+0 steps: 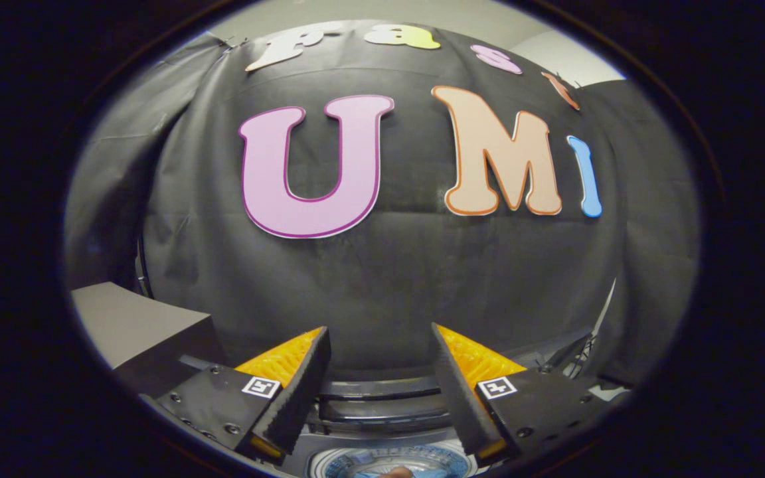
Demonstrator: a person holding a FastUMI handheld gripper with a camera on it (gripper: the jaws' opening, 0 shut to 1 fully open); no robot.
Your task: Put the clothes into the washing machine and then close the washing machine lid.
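My gripper (380, 345) is open, with nothing between its fingers (303, 392), and it points at the black cloth wall. Below and just ahead of the fingers lies the top of the washing machine (382, 411), dark with grey curved bands. Its round opening (396, 463) sits under the fingers, with a pale ringed drum rim. Something light blue with a small tan spot shows inside it; I cannot tell whether it is clothing.
A grey box-like block (137, 328) stands to the left of the fingers, close to the washing machine. The black cloth wall (382, 279) hangs right behind the machine. Thin rods or cables (575, 352) stick up beyond the right finger.
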